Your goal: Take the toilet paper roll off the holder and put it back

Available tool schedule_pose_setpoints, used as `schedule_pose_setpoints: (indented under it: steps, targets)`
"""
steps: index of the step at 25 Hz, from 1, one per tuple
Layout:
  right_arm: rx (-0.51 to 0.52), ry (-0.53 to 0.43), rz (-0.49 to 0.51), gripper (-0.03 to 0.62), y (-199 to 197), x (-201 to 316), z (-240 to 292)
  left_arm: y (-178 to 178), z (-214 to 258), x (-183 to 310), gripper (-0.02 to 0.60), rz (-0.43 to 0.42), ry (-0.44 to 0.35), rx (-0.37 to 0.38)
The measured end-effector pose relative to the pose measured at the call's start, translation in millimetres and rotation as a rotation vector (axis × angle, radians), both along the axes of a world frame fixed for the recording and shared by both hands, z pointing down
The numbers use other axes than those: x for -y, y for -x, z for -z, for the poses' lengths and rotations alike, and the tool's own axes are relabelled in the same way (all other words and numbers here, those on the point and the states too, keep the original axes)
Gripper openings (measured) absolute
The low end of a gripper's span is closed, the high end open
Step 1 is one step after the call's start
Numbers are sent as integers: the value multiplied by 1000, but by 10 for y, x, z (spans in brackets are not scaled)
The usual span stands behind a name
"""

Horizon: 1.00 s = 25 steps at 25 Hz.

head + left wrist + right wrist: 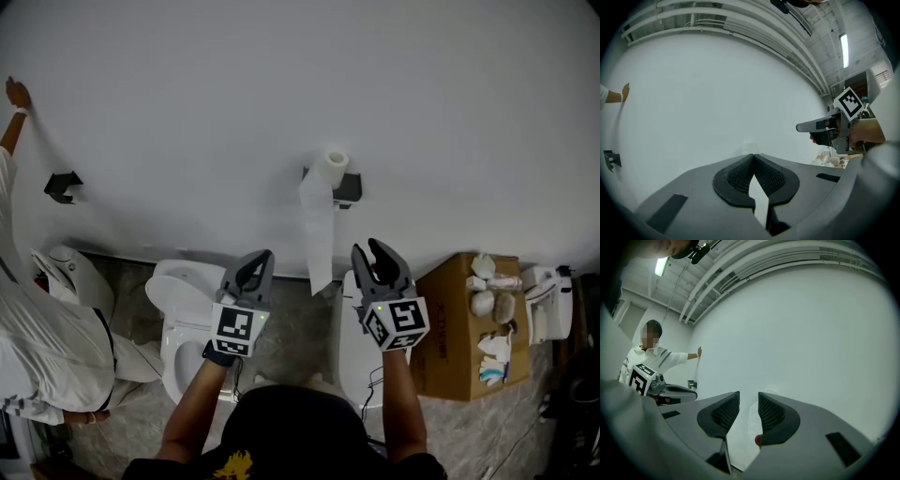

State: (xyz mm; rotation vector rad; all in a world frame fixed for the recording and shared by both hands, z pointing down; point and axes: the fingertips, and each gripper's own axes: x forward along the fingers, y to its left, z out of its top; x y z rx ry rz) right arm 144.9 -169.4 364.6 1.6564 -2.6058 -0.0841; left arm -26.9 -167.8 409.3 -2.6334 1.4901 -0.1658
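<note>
A white toilet paper roll (335, 161) sits on a black wall holder (348, 187), and a long strip of paper (319, 234) hangs down from it. My left gripper (261, 258) is below and left of the strip, its tips touching and nothing held (753, 157). My right gripper (372, 251) is below and right of the strip, apart from it. In the right gripper view its jaws (748, 401) stand slightly apart with nothing between the pads; the pale strip (750, 420) shows on the wall beyond the gap.
A white toilet (183, 319) stands below my left gripper and another white fixture (361, 352) below the right. A cardboard box (455, 323) with small items is at the right. A person in white (37, 347) stands at the left, hand on the wall by a second black holder (62, 186).
</note>
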Motion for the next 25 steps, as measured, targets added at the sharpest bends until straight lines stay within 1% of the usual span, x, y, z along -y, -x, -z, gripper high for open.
schedule_pose_setpoints:
  steps: [5, 15, 22, 25]
  targets:
    - [-4, 4, 7, 106, 72, 11, -26, 57, -15, 21, 18, 0, 1, -5]
    - [-3, 6, 18, 41, 103, 56, -60, 86, -39, 36, 18, 2, 8, 9]
    - [-11, 8, 30, 3, 101, 54, -72, 3, -50, 33, 18, -14, 9, 12]
    - [-1, 16, 42, 2, 111, 37, -89, -9, -42, 27, 18, -16, 9, 11]
